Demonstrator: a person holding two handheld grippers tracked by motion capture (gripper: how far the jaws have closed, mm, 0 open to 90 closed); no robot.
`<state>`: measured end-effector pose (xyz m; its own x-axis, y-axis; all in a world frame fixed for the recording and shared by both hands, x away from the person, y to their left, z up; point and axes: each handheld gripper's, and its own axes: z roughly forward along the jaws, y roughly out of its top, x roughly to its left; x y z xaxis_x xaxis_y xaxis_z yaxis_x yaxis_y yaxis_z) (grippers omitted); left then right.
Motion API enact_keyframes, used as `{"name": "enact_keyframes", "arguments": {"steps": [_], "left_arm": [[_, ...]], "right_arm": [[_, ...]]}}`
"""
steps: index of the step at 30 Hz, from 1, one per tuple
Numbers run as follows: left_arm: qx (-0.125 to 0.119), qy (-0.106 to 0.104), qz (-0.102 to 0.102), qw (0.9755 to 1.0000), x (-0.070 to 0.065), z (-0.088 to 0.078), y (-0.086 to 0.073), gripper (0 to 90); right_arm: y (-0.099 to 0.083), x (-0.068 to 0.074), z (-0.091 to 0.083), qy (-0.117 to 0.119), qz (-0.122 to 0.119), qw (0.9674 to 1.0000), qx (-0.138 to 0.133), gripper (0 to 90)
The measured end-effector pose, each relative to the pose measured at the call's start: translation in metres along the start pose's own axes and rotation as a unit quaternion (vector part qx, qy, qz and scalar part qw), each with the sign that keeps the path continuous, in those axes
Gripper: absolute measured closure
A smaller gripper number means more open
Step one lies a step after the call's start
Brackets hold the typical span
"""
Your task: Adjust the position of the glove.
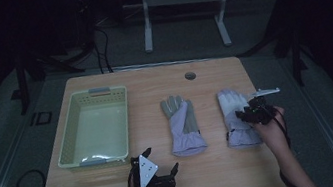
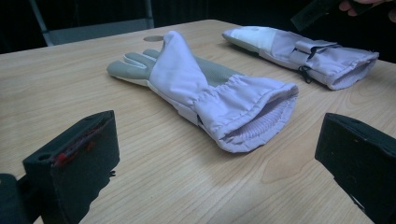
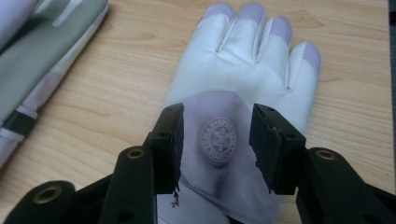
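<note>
I have my right gripper (image 3: 217,142) over the right-hand glove (image 3: 243,88), jaws parted either side of its round embossed crest, pressing nothing. The glove lies flat on the table (image 1: 169,186), pale lilac, fingers pointing away, beside a second glove (image 1: 181,121). My left gripper (image 2: 219,163) rests released.

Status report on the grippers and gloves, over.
Right gripper open above right glove. Left gripper open, idle. Left glove untouched. Basket clear of path.
</note>
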<state>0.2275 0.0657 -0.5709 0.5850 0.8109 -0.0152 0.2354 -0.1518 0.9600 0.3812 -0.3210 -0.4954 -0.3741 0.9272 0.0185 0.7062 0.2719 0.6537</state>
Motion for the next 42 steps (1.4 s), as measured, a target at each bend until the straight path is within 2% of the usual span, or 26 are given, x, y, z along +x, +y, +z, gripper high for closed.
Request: {"name": "enact_keyframes", "arguments": {"steps": [1, 3, 9, 11, 14, 16, 20, 24, 29, 31, 35, 42], "left_arm": [[0.0, 0.0, 0.0, 1.0, 0.0, 0.0, 0.0, 0.0], [0.001, 0.001, 0.0, 1.0, 0.0, 0.0, 0.0, 0.0], [-0.001, 0.001, 0.001, 1.0, 0.0, 0.0, 0.0, 0.0], [0.0, 0.001, 0.001, 1.0, 0.0, 0.0, 0.0, 0.0], [0.0, 0.0, 0.001, 1.0, 0.0, 0.0, 0.0, 0.0], [0.0, 0.0, 0.001, 1.0, 0.0, 0.0, 0.0, 0.0], [0.0, 0.001, 0.0, 1.0, 0.0, 0.0, 0.0, 0.0], [0.001, 0.001, 0.0, 1.0, 0.0, 0.0, 0.0, 0.0], [0.001, 0.002, -0.002, 1.0, 0.0, 0.0, 0.0, 0.0], [0.001, 0.002, -0.002, 1.0, 0.0, 0.0, 0.0, 0.0], [0.002, 0.002, -0.003, 1.0, 0.0, 0.0, 0.0, 0.0], [0.001, 0.002, -0.005, 1.0, 0.0, 0.0, 0.0, 0.0]], "right_arm": [[0.0, -0.002, 0.0, 0.01, -0.002, 1.0, 0.001, 51.0], [-0.001, -0.003, 0.002, 0.005, 0.002, 1.0, 0.006, 47.2], [-0.015, -0.01, 0.017, -0.001, 0.012, 0.9995, 0.029, 47.5], [-0.02, -0.014, 0.025, 0.006, 0.022, 0.999, 0.039, 47.4], [-0.023, -0.02, 0.03, 0.031, 0.03, 0.9983, 0.038, 52.7], [-0.022, -0.019, 0.031, 0.042, 0.023, 0.998, 0.041, 62.0], [-0.02, -0.014, 0.031, 0.036, 0.014, 0.998, 0.05, 65.4], [-0.021, -0.012, 0.03, 0.037, 0.018, 0.9982, 0.043, 74.8], [-0.023, -0.006, 0.02, 0.019, 0.026, 0.9993, 0.018, 80.0], [-0.022, -0.007, 0.014, 0.017, 0.044, 0.9989, -0.001, 80.5], [-0.012, -0.009, -0.002, 0.016, 0.061, 0.9978, -0.02, 80.6], [0.017, 0.001, -0.031, 0.005, 0.045, 0.9983, -0.037, 80.8]]}}
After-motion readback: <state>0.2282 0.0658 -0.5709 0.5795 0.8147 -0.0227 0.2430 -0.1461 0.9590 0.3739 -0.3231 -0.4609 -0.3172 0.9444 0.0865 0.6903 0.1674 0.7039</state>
